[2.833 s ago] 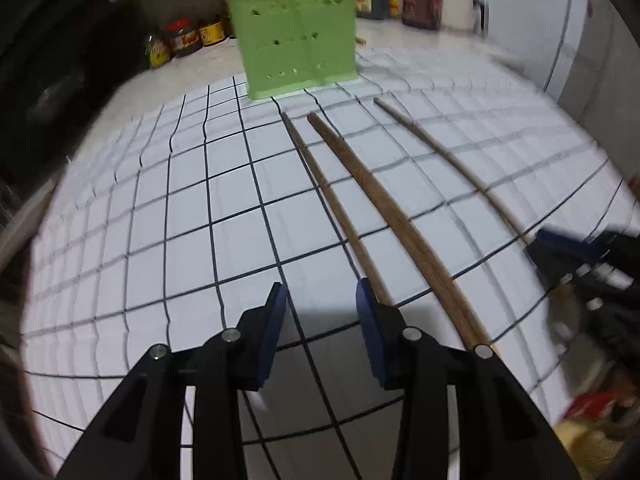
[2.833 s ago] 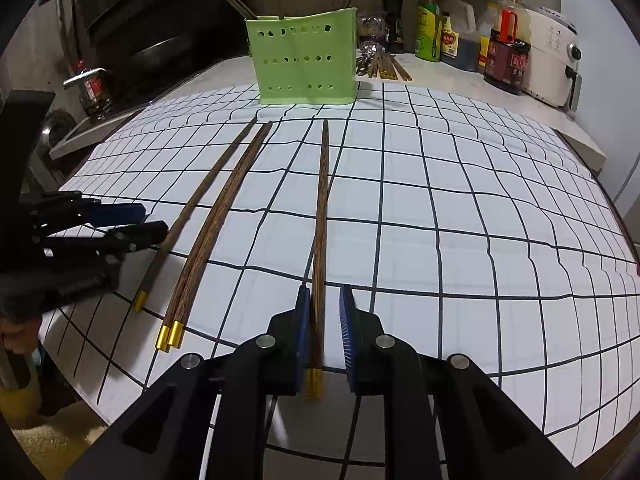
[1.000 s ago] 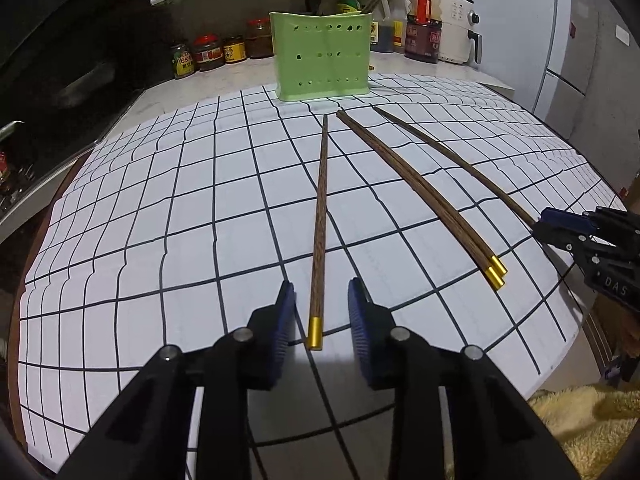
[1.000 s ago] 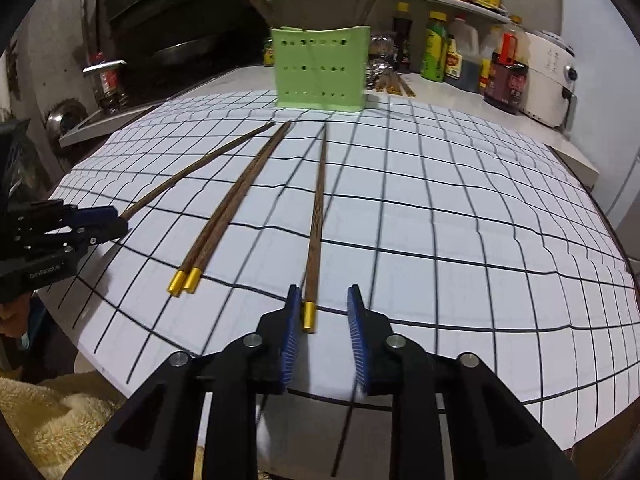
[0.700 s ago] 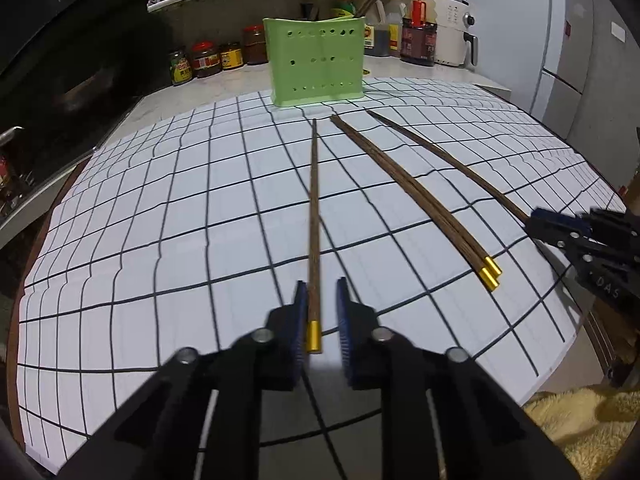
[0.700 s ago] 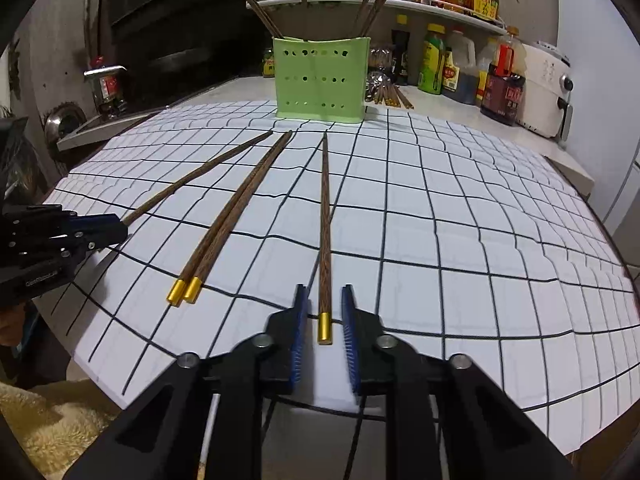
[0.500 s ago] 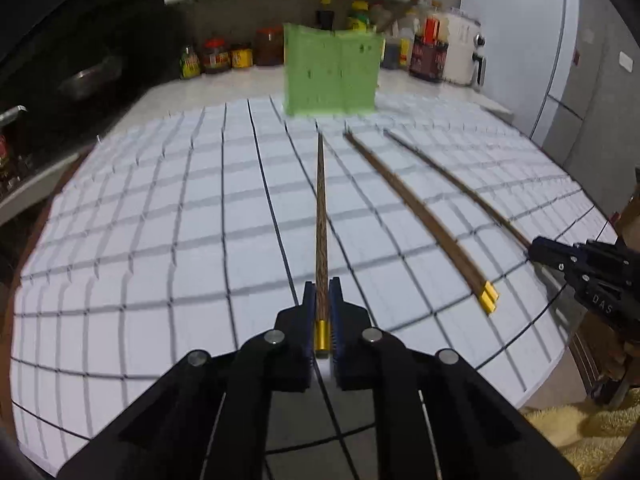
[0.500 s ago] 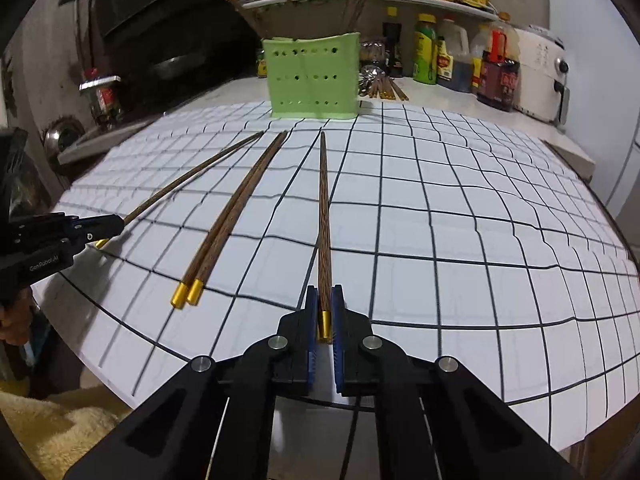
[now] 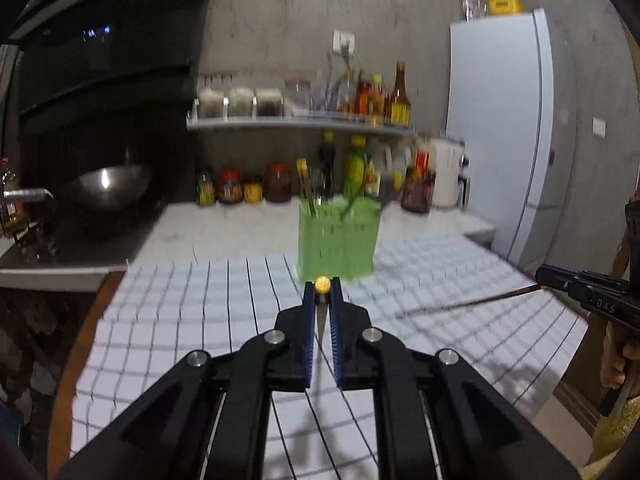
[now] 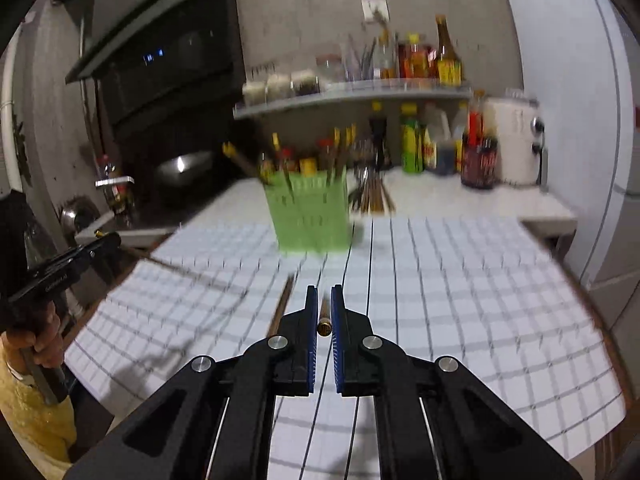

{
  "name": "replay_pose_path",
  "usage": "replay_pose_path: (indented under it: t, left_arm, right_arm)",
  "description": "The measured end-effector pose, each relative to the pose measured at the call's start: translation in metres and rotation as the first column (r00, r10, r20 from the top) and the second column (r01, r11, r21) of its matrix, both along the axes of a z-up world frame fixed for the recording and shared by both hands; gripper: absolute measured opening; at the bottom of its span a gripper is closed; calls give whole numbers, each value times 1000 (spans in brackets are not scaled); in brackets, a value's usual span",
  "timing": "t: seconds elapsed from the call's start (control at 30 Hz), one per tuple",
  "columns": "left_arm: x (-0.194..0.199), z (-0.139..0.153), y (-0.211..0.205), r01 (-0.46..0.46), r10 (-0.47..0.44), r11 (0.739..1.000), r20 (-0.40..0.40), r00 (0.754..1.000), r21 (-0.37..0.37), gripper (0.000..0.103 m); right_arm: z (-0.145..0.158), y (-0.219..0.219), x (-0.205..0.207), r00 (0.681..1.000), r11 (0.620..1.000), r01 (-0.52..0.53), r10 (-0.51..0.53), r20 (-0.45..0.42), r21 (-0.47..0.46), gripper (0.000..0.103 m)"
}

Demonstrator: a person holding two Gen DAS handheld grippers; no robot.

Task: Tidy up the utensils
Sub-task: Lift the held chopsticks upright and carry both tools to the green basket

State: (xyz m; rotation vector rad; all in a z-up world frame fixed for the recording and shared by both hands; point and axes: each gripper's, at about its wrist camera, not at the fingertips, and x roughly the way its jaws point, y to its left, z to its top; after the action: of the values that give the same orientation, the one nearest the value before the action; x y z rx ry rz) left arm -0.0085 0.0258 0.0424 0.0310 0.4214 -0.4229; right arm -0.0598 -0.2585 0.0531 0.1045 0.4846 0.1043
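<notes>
I have one chopstick pinched in each pair of tongs, so this round of sorting is under way but not finished: neither stick has reached the holder, the green slotted box at the far edge of the gridded mat, which already has several chopsticks standing in it. My left tongs are clamped on a chopstick right at their tips; I see its gold end cap head-on between the blue pads, with the shaft pointing away toward the holder and hidden behind the cap. My right tongs are likewise closed on a chopstick, but this one sits deeper, its gold end well back between the pads and a short stretch of brown shaft showing ahead of it. In the left view the other tongs come in from the right edge with a long thin stick running out over the mat; in the right view the left tongs enter from the left edge in the same way. Left on the mat, just beside my right tongs on their left, is at least one more stick; the blur is heavy, so it may well be a pair lying together. What remains, as I judge it, is to carry both held sticks to the holder, drop them in, then fetch what is left.
</notes>
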Motion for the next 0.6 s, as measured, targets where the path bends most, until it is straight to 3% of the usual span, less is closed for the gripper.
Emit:
replay_pose_path:
  t: [0.23, 0.6]
  left_arm:
    - [-6, 25, 12, -13, 17, 999, 78, 997, -53, 7]
    - [-6, 20, 20, -30, 34, 998, 73, 997, -56, 7]
  right_arm:
    - [43, 6, 5, 996, 999, 9, -4, 92, -47, 7]
    - [52, 20, 24, 996, 993, 5, 6, 94, -115, 7]
